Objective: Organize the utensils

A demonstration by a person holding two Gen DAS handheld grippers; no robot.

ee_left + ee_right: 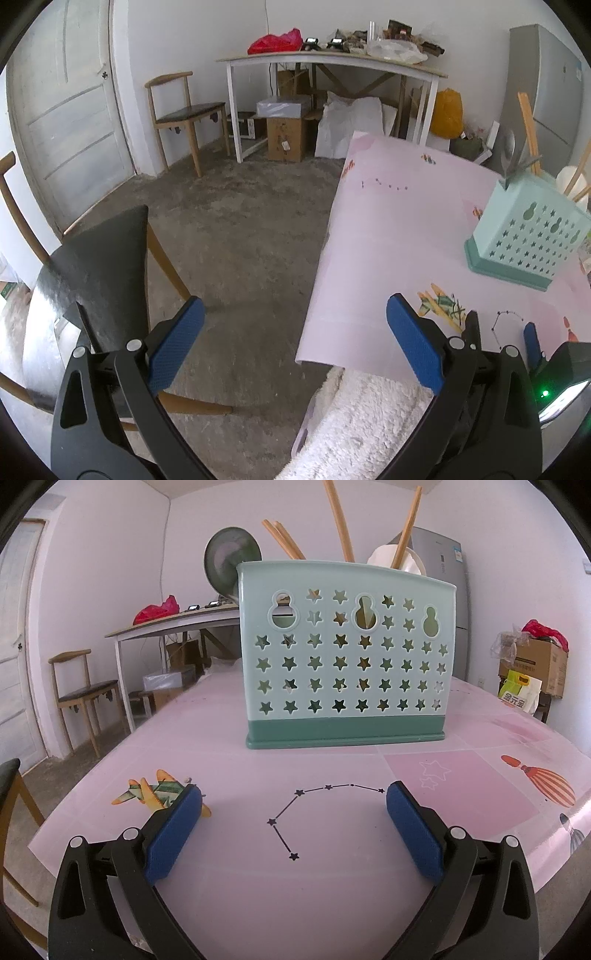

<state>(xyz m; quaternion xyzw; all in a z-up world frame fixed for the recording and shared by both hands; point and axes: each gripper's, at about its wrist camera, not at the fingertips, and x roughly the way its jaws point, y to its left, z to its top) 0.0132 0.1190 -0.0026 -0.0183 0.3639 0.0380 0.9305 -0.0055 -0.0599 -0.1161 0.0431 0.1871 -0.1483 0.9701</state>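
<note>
Facing utensil holder [345, 653], both claws empty.

I see a utensil holder [345, 657] of smooth, matt mint plastic on a darker green base, holding bare wooden chopsticks [341, 524] and a shiny metal spoon [231, 559]. The surface [229, 886] wears a smooth, faintly glossy pink printed covering. My right hand-held gripper [294, 825] has matt black plastic arms and finely textured blue pads [173, 838]; fluffy white cloth [354, 417] lies below the left one, over rough concrete floor [236, 229].

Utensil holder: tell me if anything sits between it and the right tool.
Nothing visible does. Only bare pink tablecloth lies between the open right tool and the utensil holder, which stands upright straight ahead.
</note>
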